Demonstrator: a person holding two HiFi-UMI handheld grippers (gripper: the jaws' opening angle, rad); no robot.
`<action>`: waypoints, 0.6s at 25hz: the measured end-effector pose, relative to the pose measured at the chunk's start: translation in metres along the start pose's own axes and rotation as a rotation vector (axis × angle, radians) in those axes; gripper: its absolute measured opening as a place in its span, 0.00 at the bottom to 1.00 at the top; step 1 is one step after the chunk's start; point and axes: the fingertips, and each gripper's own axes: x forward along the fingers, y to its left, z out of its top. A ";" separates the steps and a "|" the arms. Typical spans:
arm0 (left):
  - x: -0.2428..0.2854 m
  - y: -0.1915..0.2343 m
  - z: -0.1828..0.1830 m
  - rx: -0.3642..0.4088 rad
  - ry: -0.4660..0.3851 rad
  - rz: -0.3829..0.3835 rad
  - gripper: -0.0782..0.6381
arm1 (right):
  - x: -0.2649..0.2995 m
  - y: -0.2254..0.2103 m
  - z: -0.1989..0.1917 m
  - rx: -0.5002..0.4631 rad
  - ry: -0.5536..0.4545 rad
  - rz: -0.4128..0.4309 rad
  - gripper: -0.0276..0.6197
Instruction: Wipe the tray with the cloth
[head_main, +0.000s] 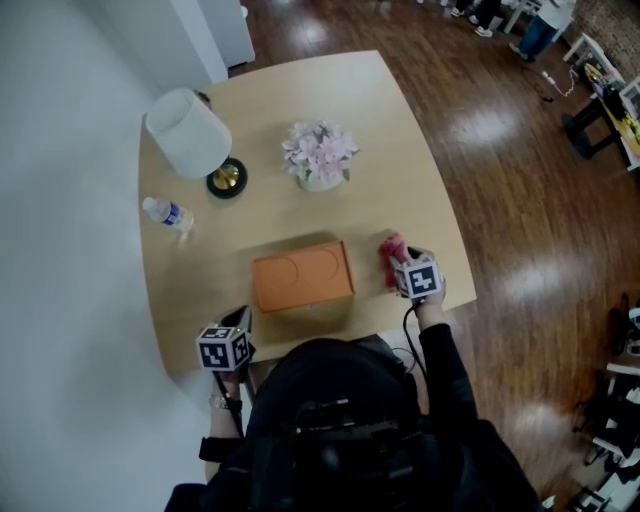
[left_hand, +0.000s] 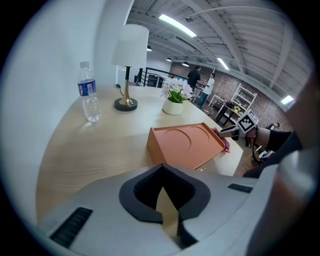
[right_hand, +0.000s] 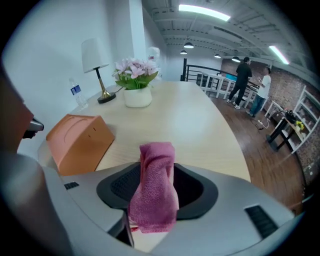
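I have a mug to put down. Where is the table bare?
Bare: the far right side past the flowers; the strip between the water bottle and the tray. Crowded: the near edge, where the right gripper has the cloth between its open jaws beside the tray.

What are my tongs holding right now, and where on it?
Nothing. The cloth stands loose between the open right tongs; the left tongs are shut and empty.
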 end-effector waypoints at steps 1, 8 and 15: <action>0.000 0.001 0.002 0.003 -0.003 -0.001 0.11 | -0.010 -0.003 0.007 0.002 -0.032 -0.014 0.37; -0.005 -0.005 0.015 0.053 -0.028 -0.035 0.11 | -0.083 0.057 0.041 0.034 -0.136 0.135 0.37; -0.007 -0.027 0.022 0.116 -0.043 -0.115 0.11 | -0.104 0.160 0.047 -0.044 -0.160 0.346 0.13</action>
